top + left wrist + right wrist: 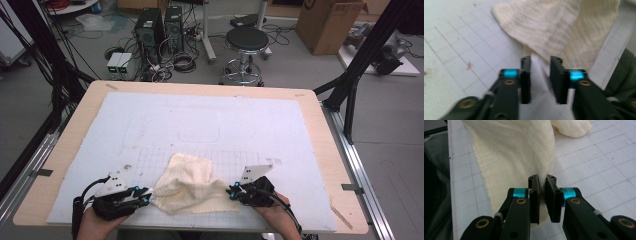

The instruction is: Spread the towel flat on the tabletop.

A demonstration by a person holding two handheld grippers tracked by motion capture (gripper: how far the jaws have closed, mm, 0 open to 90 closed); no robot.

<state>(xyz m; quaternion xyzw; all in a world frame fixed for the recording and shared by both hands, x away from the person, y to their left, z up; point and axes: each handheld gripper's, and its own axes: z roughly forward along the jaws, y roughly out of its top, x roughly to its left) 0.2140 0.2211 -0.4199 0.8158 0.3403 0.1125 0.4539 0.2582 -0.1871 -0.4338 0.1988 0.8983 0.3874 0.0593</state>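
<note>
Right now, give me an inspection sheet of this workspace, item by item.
Surface: wooden table under a white gridded mat, with small dark specks near the left gripper.
Job's things: cream knitted cloth, crumpled at the mat's near edge.
Clutter: nothing seen on the mat.
Grippers: left gripper open just short of the cloth's corner, nothing pinched; right gripper shut on the cloth's edge.
Cables: a black cable trails from the left gripper.
Surroundings: round stool, two computer towers, a cardboard box and loose floor cables beyond the table.
</note>
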